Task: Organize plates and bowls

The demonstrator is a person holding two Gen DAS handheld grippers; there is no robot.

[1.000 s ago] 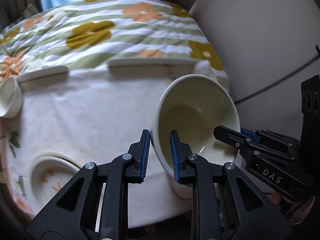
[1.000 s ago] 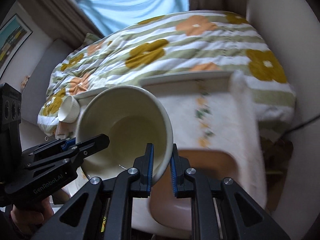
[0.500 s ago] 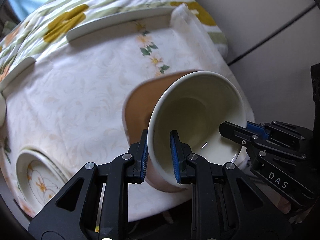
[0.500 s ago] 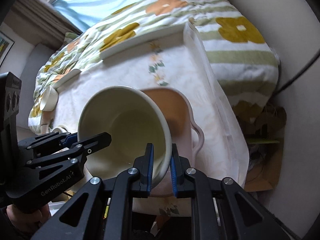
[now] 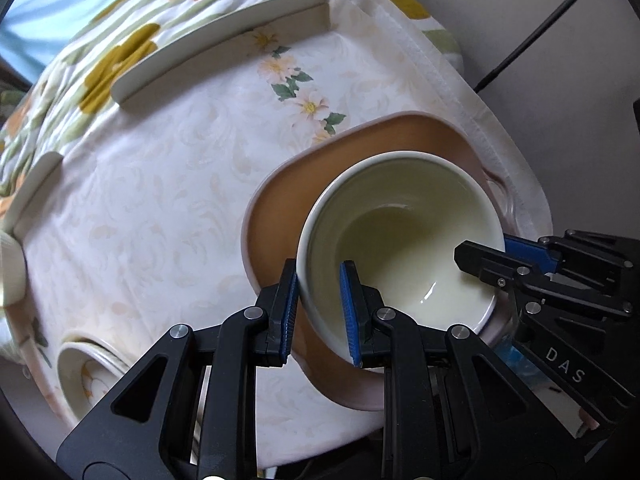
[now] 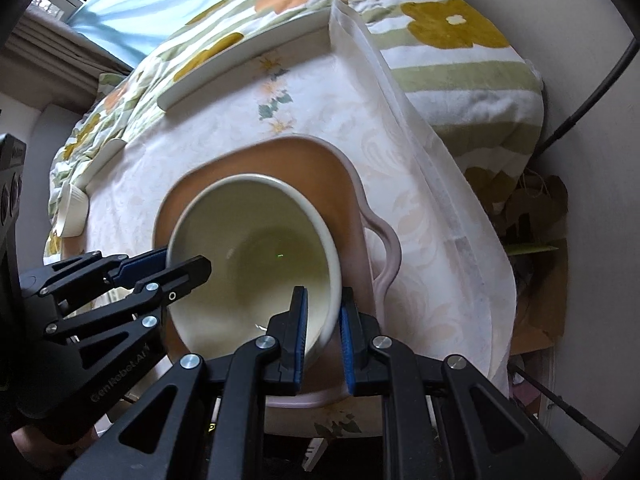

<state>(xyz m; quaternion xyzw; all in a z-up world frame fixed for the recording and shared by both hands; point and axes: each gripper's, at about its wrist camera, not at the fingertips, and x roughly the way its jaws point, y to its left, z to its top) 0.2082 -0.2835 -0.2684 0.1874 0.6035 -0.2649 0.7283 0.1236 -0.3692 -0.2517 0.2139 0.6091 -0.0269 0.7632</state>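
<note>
Both hand-held grippers, left (image 5: 319, 312) and right (image 6: 323, 338), clamp opposite rims of the cream bowl (image 5: 400, 248) over the pink tray (image 5: 276, 216); release pending, floral bowl (image 5: 90, 372) unsorted on tabletop (image 5: 160, 184).

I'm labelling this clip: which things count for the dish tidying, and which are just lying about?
Job:
cream bowl, both grippers' jaws clamped on its rim
left gripper
right gripper
pink tray
floral bowls
white plate
small white cup

Lying about:
flowered blanket
black cable
</note>
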